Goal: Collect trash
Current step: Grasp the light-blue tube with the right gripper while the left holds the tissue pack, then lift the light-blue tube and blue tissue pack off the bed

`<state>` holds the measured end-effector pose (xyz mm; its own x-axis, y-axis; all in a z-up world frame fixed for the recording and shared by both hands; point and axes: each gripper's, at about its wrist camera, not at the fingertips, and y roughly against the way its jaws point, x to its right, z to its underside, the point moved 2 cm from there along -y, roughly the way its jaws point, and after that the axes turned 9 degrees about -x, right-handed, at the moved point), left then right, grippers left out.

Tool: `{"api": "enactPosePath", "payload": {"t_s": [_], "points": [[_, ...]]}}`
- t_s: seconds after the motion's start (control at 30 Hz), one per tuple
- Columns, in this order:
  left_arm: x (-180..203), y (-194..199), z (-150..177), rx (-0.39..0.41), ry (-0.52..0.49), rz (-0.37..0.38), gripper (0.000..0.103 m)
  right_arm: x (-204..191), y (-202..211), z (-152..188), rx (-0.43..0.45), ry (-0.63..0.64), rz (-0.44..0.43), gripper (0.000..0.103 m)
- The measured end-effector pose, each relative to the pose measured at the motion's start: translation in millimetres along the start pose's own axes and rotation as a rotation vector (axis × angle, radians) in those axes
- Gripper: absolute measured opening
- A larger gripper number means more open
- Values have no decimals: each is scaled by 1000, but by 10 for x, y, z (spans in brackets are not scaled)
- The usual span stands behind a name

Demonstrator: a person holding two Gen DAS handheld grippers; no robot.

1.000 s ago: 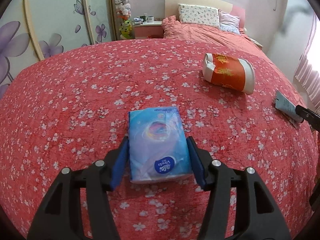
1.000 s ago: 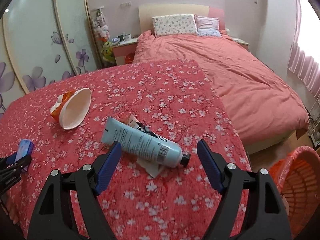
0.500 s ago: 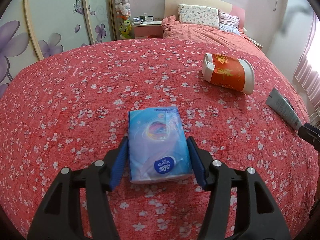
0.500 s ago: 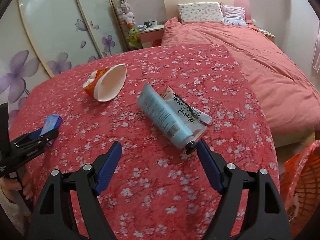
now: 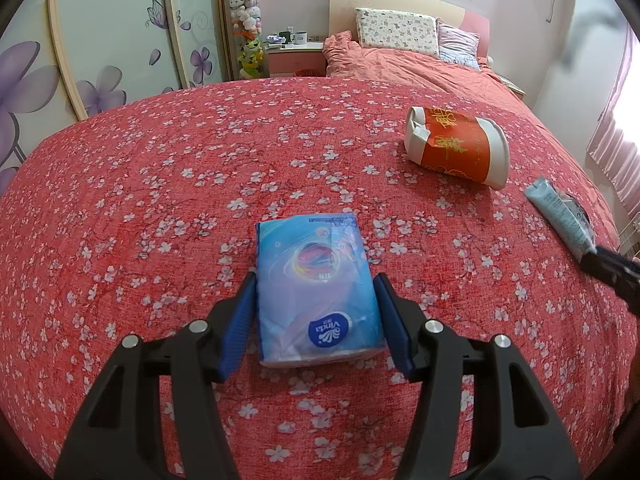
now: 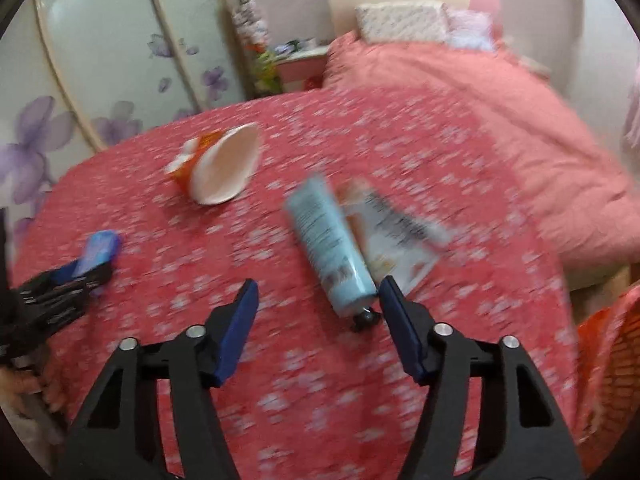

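Note:
My left gripper [image 5: 315,316] is shut on a blue tissue pack [image 5: 314,284] that rests on the red flowered cloth [image 5: 160,184]. It also shows in the right wrist view [image 6: 98,254]. A crushed red-and-white paper cup [image 5: 456,146] lies on its side farther right, also in the right wrist view [image 6: 218,166]. A light blue tube [image 6: 330,250] lies on a torn wrapper [image 6: 394,242], its black cap close to my right fingertip. My right gripper [image 6: 318,308] is open and empty, just short of the tube. The right wrist view is blurred.
An orange mesh basket [image 6: 608,360] stands off the table's right edge. A pink bed [image 6: 500,100] with pillows lies behind the table. Wardrobe doors with purple flowers [image 5: 100,40] run along the left. A nightstand [image 5: 294,54] stands at the back.
My right gripper has swung left and moved toward the tube, which now lies lengthwise between its fingers. The left gripper and tissue pack have not moved.

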<state>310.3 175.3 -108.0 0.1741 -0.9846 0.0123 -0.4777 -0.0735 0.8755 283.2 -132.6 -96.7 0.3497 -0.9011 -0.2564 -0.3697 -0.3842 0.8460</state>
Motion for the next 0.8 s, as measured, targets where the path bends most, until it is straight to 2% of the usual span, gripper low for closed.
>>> {"api": "enactPosePath", "payload": {"t_s": [0.07, 0.17, 0.23, 0.4, 0.8], "points": [[4, 1, 1, 0, 0, 0, 56, -98, 5, 37, -2, 22, 1, 56], [5, 2, 1, 0, 0, 0, 56, -211, -1, 15, 49, 54, 99, 55], [-1, 1, 1, 0, 0, 0, 56, -237, -44, -30, 60, 53, 145, 48], [5, 3, 1, 0, 0, 1, 56, -233, -184, -71, 70, 38, 228, 38], [8, 2, 5, 2, 6, 14, 56, -230, -310, -98, 62, 16, 280, 36]]}}
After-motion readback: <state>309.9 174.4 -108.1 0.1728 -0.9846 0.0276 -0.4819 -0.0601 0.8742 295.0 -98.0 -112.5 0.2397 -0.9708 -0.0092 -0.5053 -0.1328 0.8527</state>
